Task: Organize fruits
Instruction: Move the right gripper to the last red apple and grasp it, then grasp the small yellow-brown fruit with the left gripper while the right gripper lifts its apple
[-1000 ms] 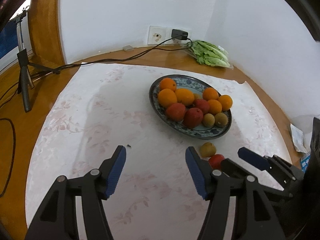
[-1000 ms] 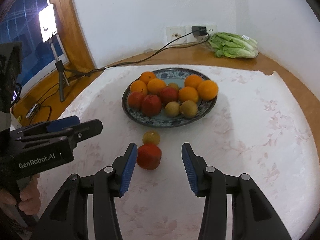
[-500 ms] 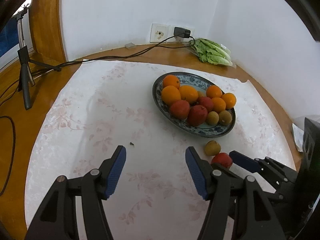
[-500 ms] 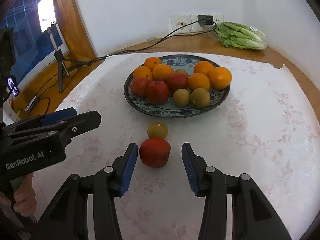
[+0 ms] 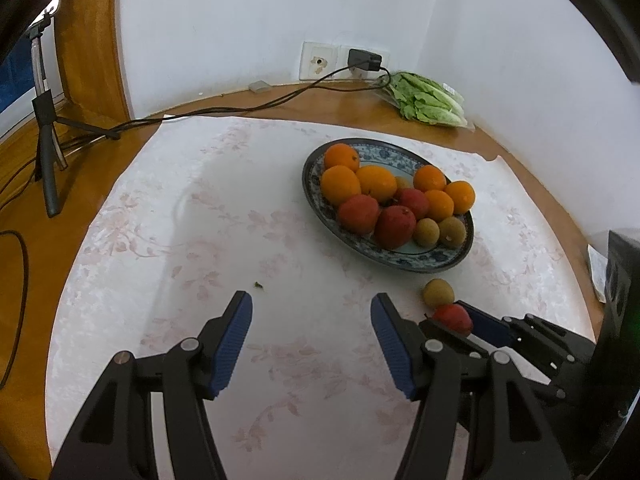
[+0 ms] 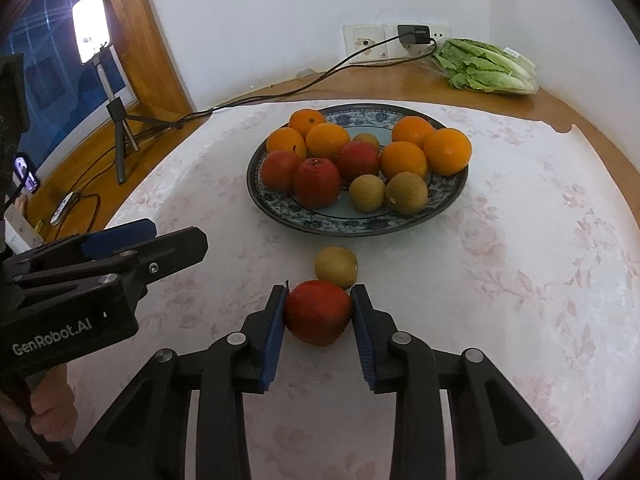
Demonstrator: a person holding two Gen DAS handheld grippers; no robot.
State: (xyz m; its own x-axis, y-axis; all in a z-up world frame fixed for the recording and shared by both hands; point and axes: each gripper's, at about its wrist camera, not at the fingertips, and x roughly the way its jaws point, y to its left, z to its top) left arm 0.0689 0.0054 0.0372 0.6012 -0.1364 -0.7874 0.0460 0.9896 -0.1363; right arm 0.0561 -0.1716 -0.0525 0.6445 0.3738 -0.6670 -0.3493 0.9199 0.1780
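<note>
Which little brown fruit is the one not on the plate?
Find the blue patterned plate piled with fruit. On the cloth just in front of it lies one brown fruit, alone, touching the red apple that the right tongs are closing on.

Soft, even indoor light; strong fisheye bending.
The bright rectangular lamp panel on a tripod (image 6: 91, 35) glares; corners are dark.

Right claw (image 6: 318, 312): black two-finger frame with blue ribbed pads, angled downward, jaws closing; both pads sit against the sides of a round red fruit (image 6: 318, 312).
Left claw (image 5: 311, 344): same black-and-blue build, pointed downward, jaws parted with nothing between them.
Left hand (image 6: 52, 412): bare fingers wrapped round the handle (only partly in view).
</note>
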